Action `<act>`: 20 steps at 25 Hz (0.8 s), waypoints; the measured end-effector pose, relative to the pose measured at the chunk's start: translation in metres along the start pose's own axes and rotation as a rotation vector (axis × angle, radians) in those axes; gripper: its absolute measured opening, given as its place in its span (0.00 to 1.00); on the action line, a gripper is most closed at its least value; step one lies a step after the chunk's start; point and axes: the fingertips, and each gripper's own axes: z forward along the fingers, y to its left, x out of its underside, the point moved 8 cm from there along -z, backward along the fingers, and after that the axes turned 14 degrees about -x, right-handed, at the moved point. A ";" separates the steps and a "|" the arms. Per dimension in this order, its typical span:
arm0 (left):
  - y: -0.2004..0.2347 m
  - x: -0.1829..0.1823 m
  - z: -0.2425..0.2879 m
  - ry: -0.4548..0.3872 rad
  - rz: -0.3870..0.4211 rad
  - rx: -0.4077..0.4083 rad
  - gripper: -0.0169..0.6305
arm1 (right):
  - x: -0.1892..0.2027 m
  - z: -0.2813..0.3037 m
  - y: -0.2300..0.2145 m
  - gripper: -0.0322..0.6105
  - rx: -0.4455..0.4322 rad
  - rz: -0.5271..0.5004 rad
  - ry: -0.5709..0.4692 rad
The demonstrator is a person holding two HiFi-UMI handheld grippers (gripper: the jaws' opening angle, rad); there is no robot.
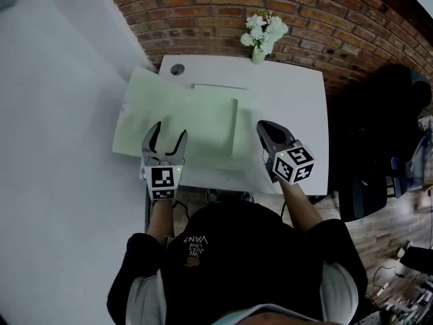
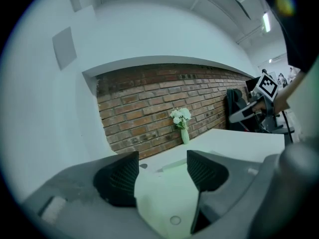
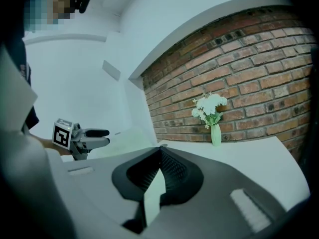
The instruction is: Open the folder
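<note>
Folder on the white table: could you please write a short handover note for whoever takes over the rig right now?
Left gripper: jaws apart, holding nothing, over the pale green folder.
Right gripper: jaws together, empty, above the table just right of the folder.
Folder: appears spread open, its left cover reaching past the table's left edge.
Done: the opening, as far as the head view shows.
Left: probably only to check that the cover lies flat, then draw both grippers back.
</note>
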 end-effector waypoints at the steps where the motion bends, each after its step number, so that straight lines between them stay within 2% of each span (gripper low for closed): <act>1: -0.003 -0.001 0.001 -0.002 -0.004 0.011 0.50 | 0.000 -0.001 0.000 0.05 0.003 0.002 -0.003; 11: -0.041 -0.004 -0.002 -0.035 -0.027 0.155 0.46 | 0.006 -0.011 0.009 0.05 0.016 0.010 -0.020; 20: -0.067 -0.005 -0.008 -0.045 -0.048 0.263 0.36 | 0.014 -0.010 0.019 0.05 0.005 0.024 -0.022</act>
